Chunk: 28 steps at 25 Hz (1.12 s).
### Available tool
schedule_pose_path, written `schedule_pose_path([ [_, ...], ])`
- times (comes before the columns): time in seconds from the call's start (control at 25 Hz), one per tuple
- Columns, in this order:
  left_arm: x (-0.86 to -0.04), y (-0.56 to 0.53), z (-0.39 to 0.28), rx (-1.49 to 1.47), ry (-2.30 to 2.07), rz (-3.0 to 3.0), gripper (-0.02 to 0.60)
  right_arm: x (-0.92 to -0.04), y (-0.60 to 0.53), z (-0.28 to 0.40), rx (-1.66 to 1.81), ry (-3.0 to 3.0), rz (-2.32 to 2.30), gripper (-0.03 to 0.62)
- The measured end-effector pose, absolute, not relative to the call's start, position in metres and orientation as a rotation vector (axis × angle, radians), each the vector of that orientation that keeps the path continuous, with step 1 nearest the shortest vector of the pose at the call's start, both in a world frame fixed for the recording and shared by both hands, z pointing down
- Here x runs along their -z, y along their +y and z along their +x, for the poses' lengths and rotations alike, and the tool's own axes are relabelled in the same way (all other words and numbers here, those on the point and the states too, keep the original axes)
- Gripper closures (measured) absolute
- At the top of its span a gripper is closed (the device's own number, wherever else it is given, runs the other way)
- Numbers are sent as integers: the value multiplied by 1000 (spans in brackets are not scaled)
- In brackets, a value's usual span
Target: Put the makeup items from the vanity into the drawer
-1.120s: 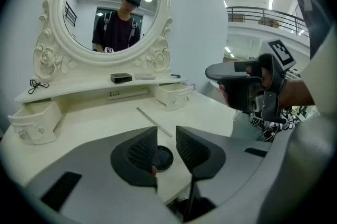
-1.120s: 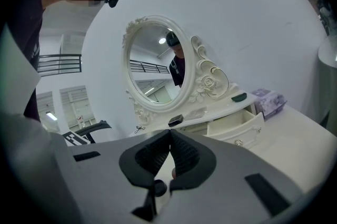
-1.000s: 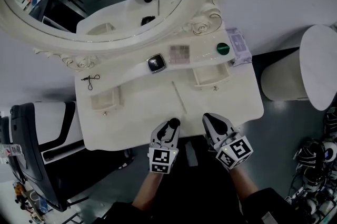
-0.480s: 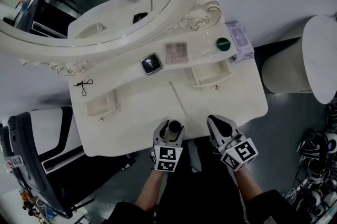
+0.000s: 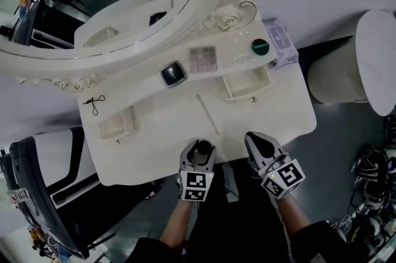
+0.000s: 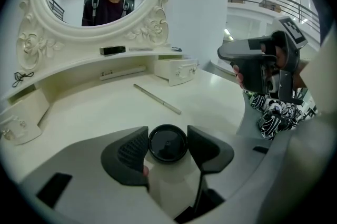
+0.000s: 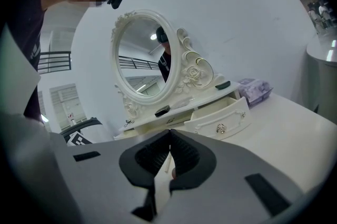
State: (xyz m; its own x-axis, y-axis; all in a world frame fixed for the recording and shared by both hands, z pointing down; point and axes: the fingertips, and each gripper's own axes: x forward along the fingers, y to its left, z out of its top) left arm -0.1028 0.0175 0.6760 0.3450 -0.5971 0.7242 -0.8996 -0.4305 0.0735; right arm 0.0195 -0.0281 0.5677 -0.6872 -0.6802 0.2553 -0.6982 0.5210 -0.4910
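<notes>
The left gripper (image 5: 198,155) has just been opening its jaws, which now stand wide. The bottle (image 6: 167,144) is upright between them, pads seemingly off it. I'd draw straight back and up so neither pad tips it. What it rests on, at the vanity's (image 5: 154,138) front edge, I can't see. The right gripper (image 7: 169,138), just to the right, is clamped on nothing. Ahead of the left one lies a pencil (image 5: 208,114). Beyond that is an open drawer (image 5: 253,93) to the right, and on the shelf a compact (image 5: 173,73), palette (image 5: 203,59) and green jar (image 5: 260,46). White stool (image 5: 346,82) far right, dark chair (image 5: 43,156) left
</notes>
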Motion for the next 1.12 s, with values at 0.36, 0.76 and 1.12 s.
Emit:
schedule_pose_path([
  [0.36,-654,9,-103,-844,-1313,2178,345,-553,-32,18,-865,-2733,1237,571],
  [0.76,-603,3,-101,-785,-1326,2255,347,-522,-27,17,-827,-2766,1275,571],
  [1.12,-551,-6,-96,-654,-1353,2329,347,-501,-15,16,-822,-2774,1339,571],
])
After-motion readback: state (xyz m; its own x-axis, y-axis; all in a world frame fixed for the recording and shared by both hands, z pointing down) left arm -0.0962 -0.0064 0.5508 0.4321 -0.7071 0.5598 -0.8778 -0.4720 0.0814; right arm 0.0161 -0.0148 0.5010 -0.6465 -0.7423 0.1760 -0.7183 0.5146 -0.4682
